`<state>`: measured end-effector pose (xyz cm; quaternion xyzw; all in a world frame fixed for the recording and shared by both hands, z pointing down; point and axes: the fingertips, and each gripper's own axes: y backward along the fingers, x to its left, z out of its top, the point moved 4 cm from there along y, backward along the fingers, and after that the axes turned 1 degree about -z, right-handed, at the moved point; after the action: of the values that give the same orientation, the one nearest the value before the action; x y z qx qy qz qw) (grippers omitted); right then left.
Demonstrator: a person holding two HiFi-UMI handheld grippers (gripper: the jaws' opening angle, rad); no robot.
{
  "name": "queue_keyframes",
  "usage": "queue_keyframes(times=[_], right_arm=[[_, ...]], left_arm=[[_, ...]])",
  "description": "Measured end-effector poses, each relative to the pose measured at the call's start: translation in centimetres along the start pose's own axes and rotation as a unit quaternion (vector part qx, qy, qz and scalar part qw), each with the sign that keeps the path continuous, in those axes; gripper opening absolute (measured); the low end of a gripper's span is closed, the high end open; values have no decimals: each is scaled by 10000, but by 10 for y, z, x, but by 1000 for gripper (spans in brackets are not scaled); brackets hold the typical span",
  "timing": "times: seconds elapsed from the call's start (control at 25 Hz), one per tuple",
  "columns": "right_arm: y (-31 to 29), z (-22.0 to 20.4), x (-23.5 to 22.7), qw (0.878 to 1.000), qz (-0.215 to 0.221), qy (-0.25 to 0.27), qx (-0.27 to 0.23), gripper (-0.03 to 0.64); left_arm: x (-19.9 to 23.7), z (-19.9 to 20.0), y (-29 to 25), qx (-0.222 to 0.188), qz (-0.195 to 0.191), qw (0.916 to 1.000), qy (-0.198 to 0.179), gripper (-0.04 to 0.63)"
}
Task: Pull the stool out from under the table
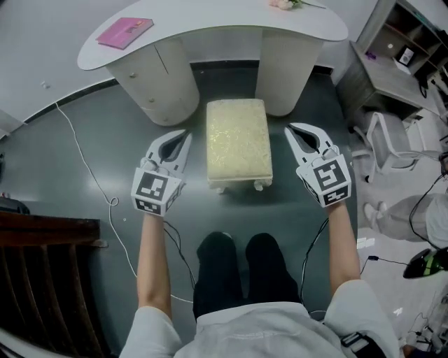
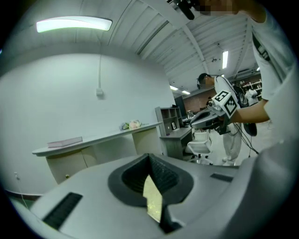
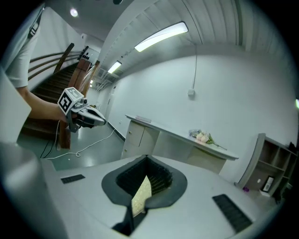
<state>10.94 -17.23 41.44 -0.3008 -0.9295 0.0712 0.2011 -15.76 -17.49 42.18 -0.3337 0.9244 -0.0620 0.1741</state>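
The stool (image 1: 239, 140), with a cream cushion and white legs, stands on the dark floor in front of the white table (image 1: 210, 31), its far end between the table's two pedestals. My left gripper (image 1: 183, 134) hovers just left of the stool, shut and holding nothing. My right gripper (image 1: 291, 129) hovers just right of it, also shut and empty. In the left gripper view a sliver of the cream stool (image 2: 153, 200) shows below the closed jaws, and the right gripper (image 2: 210, 116) appears across from it. The right gripper view shows the same stool sliver (image 3: 141, 196) and the left gripper (image 3: 86, 116).
A pink book (image 1: 124, 31) and flowers (image 1: 285, 4) lie on the table. A white cable (image 1: 91, 175) runs over the floor on the left. A grey desk (image 1: 381, 77) and white chair (image 1: 381, 143) stand to the right. A wooden railing (image 1: 42, 266) is at lower left.
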Motion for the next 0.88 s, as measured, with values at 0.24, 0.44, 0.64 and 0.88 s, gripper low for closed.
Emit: queue_keyframes(times=[0.24, 0.44, 0.64, 0.88], right_arm=[[49, 144, -62, 9998, -157, -100, -53, 15], [102, 248, -106, 9996, -265, -119, -45, 15], [156, 311, -127, 9995, -208, -166, -176, 15], [194, 334, -126, 9998, -120, -34, -178, 15]], left_arm=[[36, 143, 30, -63, 83, 9997, 225, 18], [53, 257, 67, -75, 295, 9993, 218, 18], [43, 336, 94, -167, 470, 9987, 136, 18], [12, 378, 113, -224, 490, 9984, 154, 18]])
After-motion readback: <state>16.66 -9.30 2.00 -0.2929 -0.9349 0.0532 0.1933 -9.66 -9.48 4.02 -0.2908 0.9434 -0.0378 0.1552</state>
